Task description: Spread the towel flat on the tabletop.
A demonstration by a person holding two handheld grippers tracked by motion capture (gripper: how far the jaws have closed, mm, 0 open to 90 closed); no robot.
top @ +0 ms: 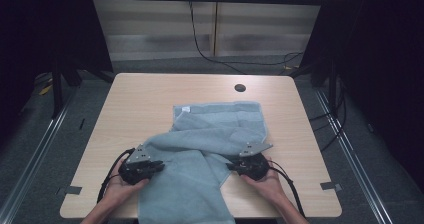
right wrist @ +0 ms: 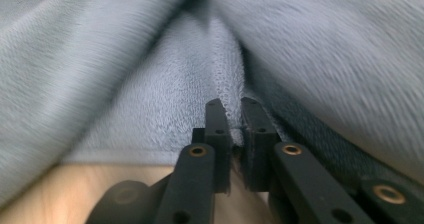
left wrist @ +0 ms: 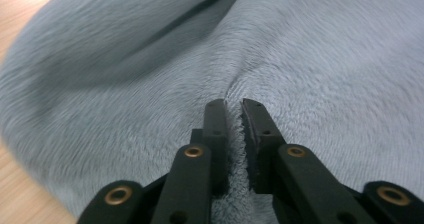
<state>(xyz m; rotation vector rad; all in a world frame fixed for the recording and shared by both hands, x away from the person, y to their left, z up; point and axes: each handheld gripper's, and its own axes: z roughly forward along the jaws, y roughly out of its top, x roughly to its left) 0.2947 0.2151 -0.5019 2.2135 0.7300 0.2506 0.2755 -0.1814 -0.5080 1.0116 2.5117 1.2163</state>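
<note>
High view shows my left tongs and right tongs each clenched on the grey towel, pinching a fold of it; the towel lies rumpled between them on the worktop.

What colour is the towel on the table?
Plain pale grey-blue, no pattern; the towel shows best in the high view.

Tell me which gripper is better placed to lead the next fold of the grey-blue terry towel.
Neither clearly: the left gripper and right gripper are both shut on the grey-blue terry towel, pinching opposite sides near the light wooden table's front. Lifting both together looks best.
</note>
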